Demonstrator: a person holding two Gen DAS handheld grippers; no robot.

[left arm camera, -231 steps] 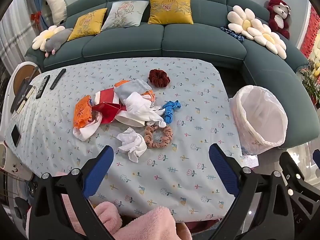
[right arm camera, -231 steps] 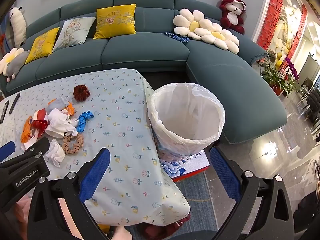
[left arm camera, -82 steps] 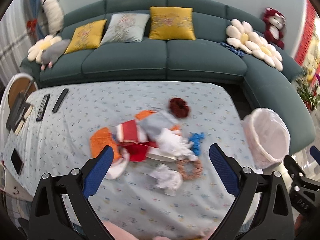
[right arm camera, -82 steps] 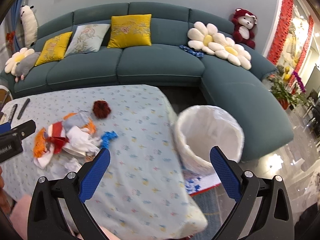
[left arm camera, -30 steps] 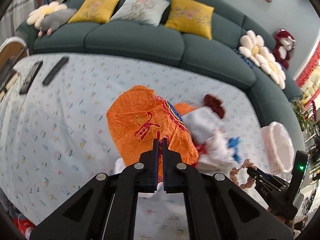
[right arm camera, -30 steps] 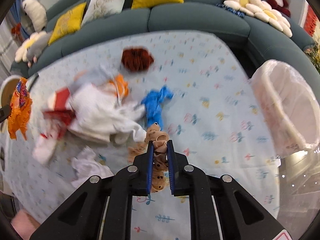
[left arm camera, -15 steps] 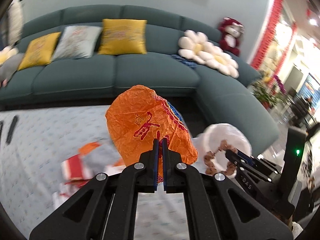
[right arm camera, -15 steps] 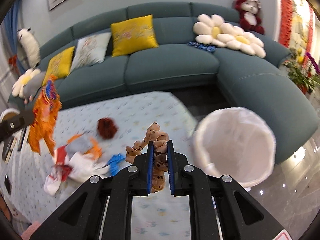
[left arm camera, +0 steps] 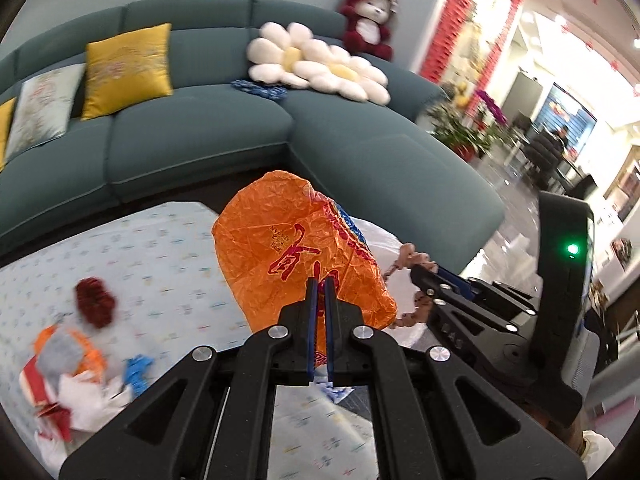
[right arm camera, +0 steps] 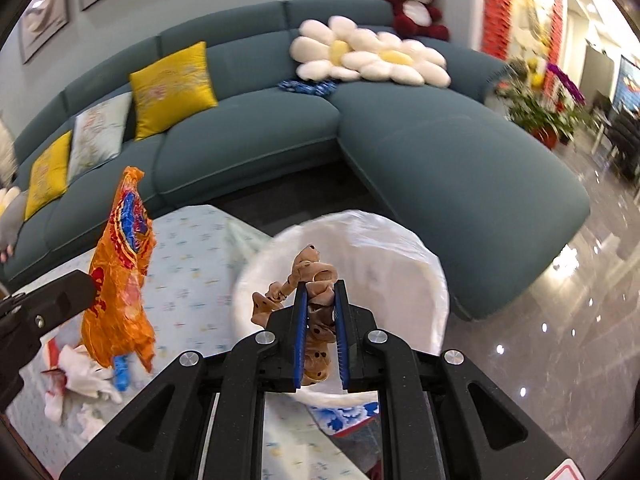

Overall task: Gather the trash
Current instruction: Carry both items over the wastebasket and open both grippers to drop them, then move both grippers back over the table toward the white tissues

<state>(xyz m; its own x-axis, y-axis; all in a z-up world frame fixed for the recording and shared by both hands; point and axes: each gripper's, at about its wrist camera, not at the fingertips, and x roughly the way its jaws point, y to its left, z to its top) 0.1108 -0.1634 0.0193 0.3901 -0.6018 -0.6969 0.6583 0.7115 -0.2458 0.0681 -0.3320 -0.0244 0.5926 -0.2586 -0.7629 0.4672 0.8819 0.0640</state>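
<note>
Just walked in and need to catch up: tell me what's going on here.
A person with a gripper in each hand is clearing trash off the table. The left gripper is shut on an orange wrapper held in the air. The right gripper is shut on a brown scrunchie, which hangs in front of the bin beside the table. Neither is dropped yet. More litter and a red scrunchie lie on the table.
</note>
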